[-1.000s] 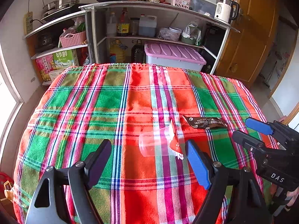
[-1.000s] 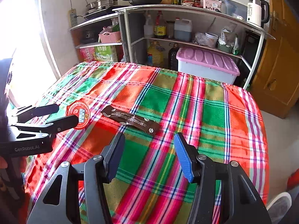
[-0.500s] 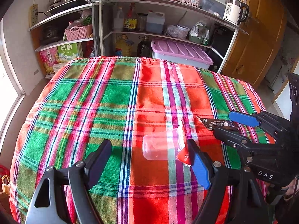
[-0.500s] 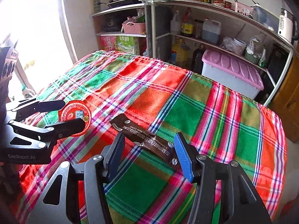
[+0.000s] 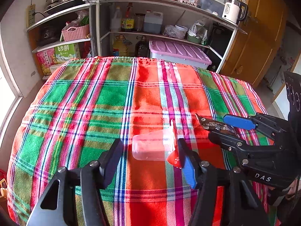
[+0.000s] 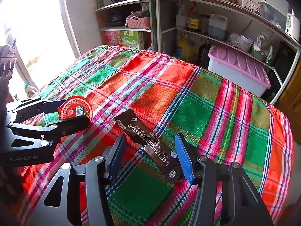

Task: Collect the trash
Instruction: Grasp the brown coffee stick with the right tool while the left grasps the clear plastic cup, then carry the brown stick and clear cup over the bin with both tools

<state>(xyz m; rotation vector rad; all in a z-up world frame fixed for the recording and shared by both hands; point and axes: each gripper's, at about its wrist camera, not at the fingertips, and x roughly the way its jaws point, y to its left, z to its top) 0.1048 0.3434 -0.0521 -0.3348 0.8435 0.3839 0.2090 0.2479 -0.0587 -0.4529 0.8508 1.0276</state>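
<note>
While a clear cup [image 5: 152, 146] lies on its side on the plaid cloth [image 5: 112, 98], it is straddled by the left gripper [image 5: 150, 158], whose jaws have just been closing. The red peeled-back lid [image 5: 174, 159] at the cup's right end is touched by the blue right finger [image 5: 186, 164]; the black left finger [image 5: 111, 160] is kept apart from the cup's base, so no squeeze is seen yet. In the right wrist view the lid [image 6: 75, 111] is seen face-on between the two black fingers of that gripper [image 6: 62, 113].

To the right of the cup, a brown coffee sachet [image 6: 148, 143] lies flat on the cloth, set diagonally from far left to near right. It is bracketed by the right gripper [image 6: 150, 154], whose jaws have likewise just been closing. Its near end is met by the blue right finger [image 6: 183, 158], while a gap is left at the dark left finger [image 6: 115, 154]; a firm grip cannot be confirmed. From the left wrist view, only the sachet's far end [image 5: 218, 125] is seen between those fingers.

Beyond the far edge of the cloth, shelves [image 5: 150, 18] with bottles and a box with a pink lid [image 5: 178, 50] are seen.
</note>
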